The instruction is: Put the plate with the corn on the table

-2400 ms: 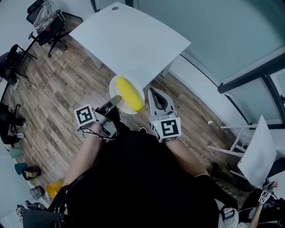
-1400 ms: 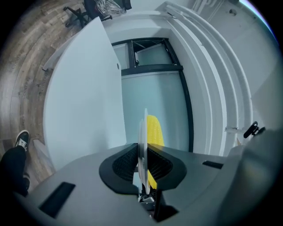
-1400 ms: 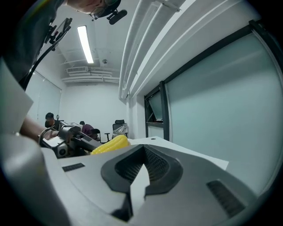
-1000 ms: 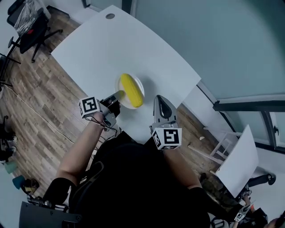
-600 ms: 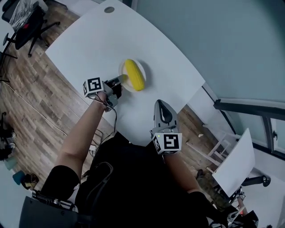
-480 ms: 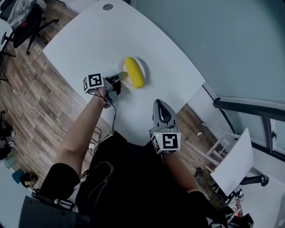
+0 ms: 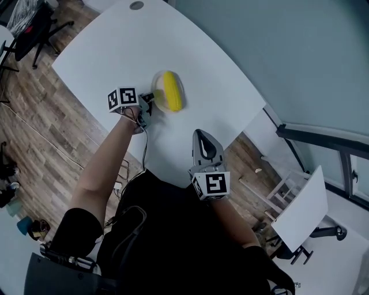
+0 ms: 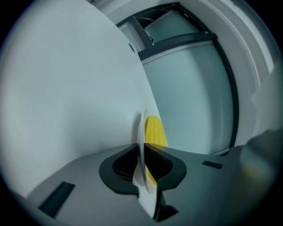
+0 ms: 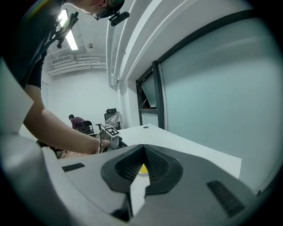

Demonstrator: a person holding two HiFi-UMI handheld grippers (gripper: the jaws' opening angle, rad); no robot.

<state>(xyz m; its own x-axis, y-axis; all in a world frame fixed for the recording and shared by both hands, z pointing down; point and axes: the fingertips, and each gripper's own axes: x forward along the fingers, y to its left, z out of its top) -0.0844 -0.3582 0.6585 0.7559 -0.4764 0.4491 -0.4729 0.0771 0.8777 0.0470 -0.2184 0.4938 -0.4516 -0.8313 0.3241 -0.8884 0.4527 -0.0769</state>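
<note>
A white plate point(image 7: 159, 92) with a yellow corn cob point(image 7: 171, 90) on it is over the middle of the white table point(image 7: 104, 43). My left gripper point(image 7: 150, 98) is shut on the plate's near rim. In the left gripper view the plate point(image 8: 142, 137) shows edge-on between the jaws of the left gripper point(image 8: 143, 152), and the corn point(image 8: 155, 132) lies just beyond. Whether the plate touches the tabletop I cannot tell. My right gripper point(image 7: 200, 134) hangs shut and empty near the table's front edge. In the right gripper view its own tips point(image 9: 143, 148) meet.
The table has a round cable hole point(image 7: 136, 5) at its far end. Black office chairs point(image 7: 31, 23) stand on the wood floor to the left. A glass wall runs along the table's right side. A white chair point(image 7: 302, 210) stands at the lower right.
The left gripper has carried the plate with the corn from beyond the table's edge to over the tabletop. The right gripper stayed shut near the body.
</note>
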